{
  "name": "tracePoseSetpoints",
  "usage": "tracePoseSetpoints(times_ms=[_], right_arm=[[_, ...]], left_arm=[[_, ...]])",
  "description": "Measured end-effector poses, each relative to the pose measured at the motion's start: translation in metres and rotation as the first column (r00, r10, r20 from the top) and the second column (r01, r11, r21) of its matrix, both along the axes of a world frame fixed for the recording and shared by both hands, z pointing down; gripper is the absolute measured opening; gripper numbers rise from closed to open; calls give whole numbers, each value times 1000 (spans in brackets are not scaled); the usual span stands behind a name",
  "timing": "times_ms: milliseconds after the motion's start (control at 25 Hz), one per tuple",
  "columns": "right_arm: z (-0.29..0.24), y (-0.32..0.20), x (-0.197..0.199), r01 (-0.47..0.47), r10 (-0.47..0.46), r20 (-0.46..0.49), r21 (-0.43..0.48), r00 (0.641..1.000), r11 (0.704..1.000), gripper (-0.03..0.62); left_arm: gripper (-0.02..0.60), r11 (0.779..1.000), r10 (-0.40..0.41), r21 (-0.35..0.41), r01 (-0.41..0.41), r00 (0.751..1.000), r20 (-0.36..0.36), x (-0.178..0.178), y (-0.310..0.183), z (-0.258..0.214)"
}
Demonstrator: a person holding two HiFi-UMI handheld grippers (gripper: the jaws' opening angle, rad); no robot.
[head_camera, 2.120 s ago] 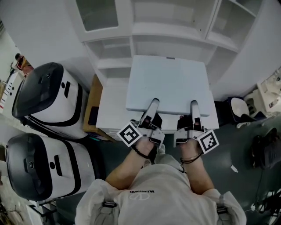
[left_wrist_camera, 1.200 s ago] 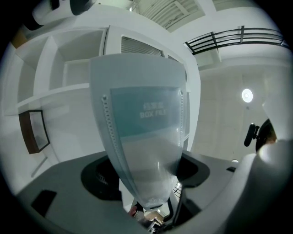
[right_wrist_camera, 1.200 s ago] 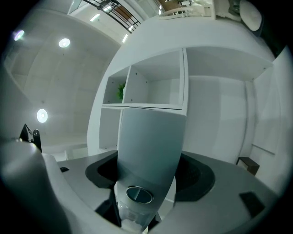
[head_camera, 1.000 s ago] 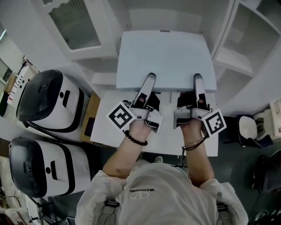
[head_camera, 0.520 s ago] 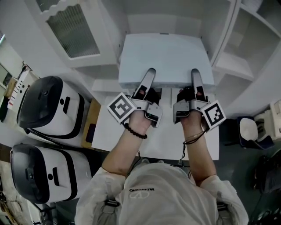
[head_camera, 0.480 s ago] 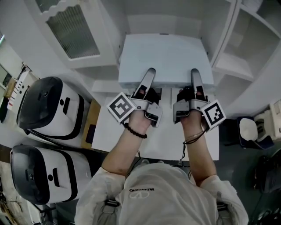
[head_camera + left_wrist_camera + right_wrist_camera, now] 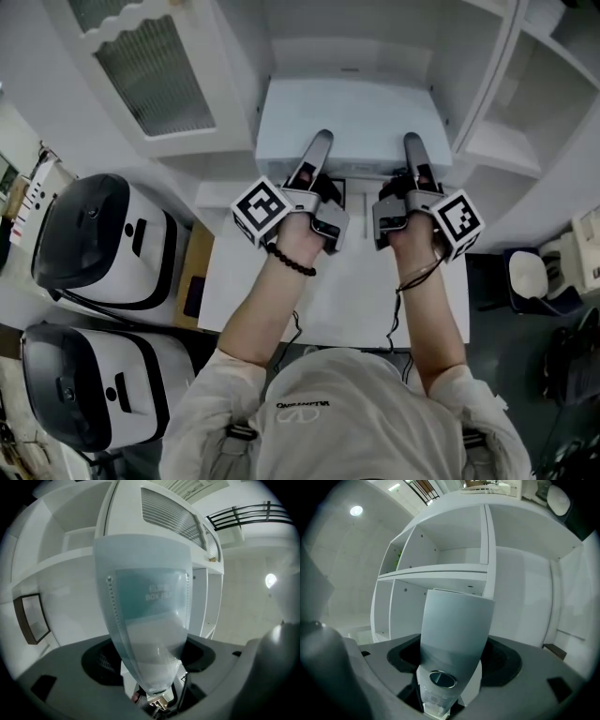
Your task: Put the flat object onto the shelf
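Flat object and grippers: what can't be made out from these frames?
Head view: the flat object covers the shelf board under it, so whether it rests there is hidden.
Head view: lower jaws of the left gripper and right gripper are hidden under the object.
Left gripper view: print on the jaw is blurred, only partly legible.

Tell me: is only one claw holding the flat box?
No, the left claw and right claw both grip the flat box at its near edge.
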State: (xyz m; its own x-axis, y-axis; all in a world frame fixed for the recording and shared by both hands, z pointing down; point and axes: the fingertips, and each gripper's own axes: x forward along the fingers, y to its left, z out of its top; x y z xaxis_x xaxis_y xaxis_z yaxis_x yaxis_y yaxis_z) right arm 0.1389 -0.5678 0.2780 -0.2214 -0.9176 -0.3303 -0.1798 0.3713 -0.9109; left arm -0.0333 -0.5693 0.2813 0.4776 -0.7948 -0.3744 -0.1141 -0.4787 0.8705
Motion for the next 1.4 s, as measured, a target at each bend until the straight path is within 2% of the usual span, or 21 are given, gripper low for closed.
tracePoseSetpoints(times_ms=[360, 480, 680, 760, 840, 920, 960, 1000, 1040, 1120, 1240, 1320, 1400], right_arm=[[-3, -16, -3, 12, -12, -28, -17, 1000, 1000, 351], [-4, -18, -3, 16, -16, -30, -8, 999, 1000, 355], [-8, -2, -9, 35, -31, -69, 58, 997, 998, 376], [-8, 13, -7, 9, 0, -94, 97, 996, 995, 376], [-6, 32, -1, -54, 70, -125, 131, 990, 990, 376], [1, 53, 8, -146, 181, -237, 159, 955, 976, 351], [3, 63, 12, -192, 248, -335, 191, 909, 963, 334], [2, 71, 12, -223, 309, -428, 240, 849, 945, 302], [0, 79, 11, -236, 358, -490, 294, 795, 926, 264], [-8, 88, 6, -242, 420, -538, 370, 731, 897, 212], [-20, 94, 3, -241, 440, -555, 397, 706, 886, 144], [-21, 90, -3, -218, 417, -578, 383, 702, 898, 93], [-17, 81, -8, -195, 380, -611, 349, 694, 917, 31]], left_arm=[[348, 1000, 0, -1, 0, 1000, -18, -2, -18, -3], [357, 1000, 0, 20, 0, 1000, -18, -1, -16, -4], [423, 998, 2, 59, -2, 1000, -8, -3, -8, -6], [423, 998, -6, 65, 7, 1000, -15, -9, 2, -4], [423, 998, 0, 61, 3, 999, -54, -12, 20, -1], [423, 999, -17, 36, 17, 1000, -22, -18, 42, 13], [422, 999, -43, 29, 41, 998, 41, -22, 52, 21], [421, 996, -83, 42, 78, 987, 138, -27, 61, 28], [399, 989, -134, 88, 116, 959, 251, -32, 67, 29], [297, 959, -250, 235, 160, 866, 433, -37, 75, 17], [95, 895, -402, 412, 171, 708, 581, -38, 79, -2], [16, 856, -481, 489, 165, 598, 641, -38, 79, -10], [5, 830, -535, 536, 156, 495, 685, -37, 75, -14]])
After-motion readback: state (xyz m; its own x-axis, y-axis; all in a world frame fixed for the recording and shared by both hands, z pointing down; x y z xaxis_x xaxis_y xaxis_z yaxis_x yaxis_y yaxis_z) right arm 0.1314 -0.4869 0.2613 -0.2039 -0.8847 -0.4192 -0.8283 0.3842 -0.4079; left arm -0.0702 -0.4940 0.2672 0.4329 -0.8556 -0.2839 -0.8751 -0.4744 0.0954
